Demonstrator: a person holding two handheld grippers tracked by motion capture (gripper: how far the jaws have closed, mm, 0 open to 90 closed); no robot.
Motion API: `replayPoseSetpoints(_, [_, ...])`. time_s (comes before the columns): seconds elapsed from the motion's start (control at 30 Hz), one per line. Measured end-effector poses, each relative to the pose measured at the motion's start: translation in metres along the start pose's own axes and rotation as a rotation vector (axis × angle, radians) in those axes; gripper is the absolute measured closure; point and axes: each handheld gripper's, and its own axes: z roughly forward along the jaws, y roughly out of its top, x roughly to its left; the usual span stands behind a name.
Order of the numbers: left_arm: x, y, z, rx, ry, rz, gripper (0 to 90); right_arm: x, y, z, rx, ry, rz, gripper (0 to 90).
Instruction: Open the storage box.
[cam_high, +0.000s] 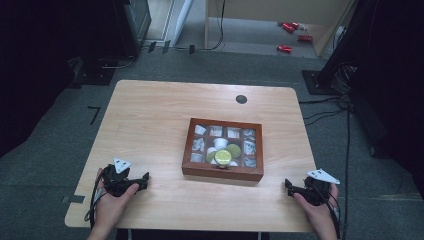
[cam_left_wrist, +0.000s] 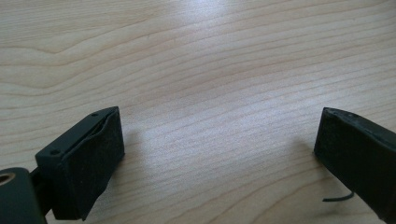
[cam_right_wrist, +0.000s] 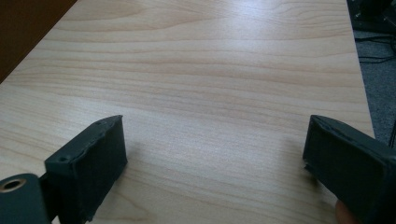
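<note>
nearest, left gripper (cam_high: 145, 178) on the table (cam_high: 150, 120) front left, jaws wide apart over bare wood. right gripper (cam_high: 289, 186) at the front right edge, jaws likewise spread, nothing between. farther in, between and beyond both, a wooden compartment box (cam_high: 223, 172) with white and green capsules (cam_high: 223, 156) heaped near its front.

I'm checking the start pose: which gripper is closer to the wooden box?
The left gripper: its jaws lie nearer the box than the right gripper.

Dim, soft overhead light; dark, blurry edges.
</note>
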Motion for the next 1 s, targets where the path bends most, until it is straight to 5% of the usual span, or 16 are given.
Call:
replayPoseSetpoints(0.13, [0.0, 0.001, 0.0, 0.005, -0.003, 0.004, 2.2, -0.004, 0.0, -0.002, -0.013, -0.009, 0.019, 13.5])
replayPoseSetpoints(0.37, [0.0, 0.005, 0.0, 0.022, -0.013, 0.016, 2.3, -0.012, 0.002, -0.007, -0.025, -0.01, 0.055, 13.5])
replayPoseSetpoints(0.7, [-0.013, 0.014, -0.002, 0.005, -0.111, 0.042, 2.3, -0.001, 0.015, -0.015, -0.049, 0.011, 0.022, 13.6])
replayPoseSetpoints(1.0, [-0.033, 0.022, -0.002, 0.006, -0.247, 0.074, 2.4, 0.012, 0.028, -0.023, -0.068, 0.02, -0.021, 14.0])
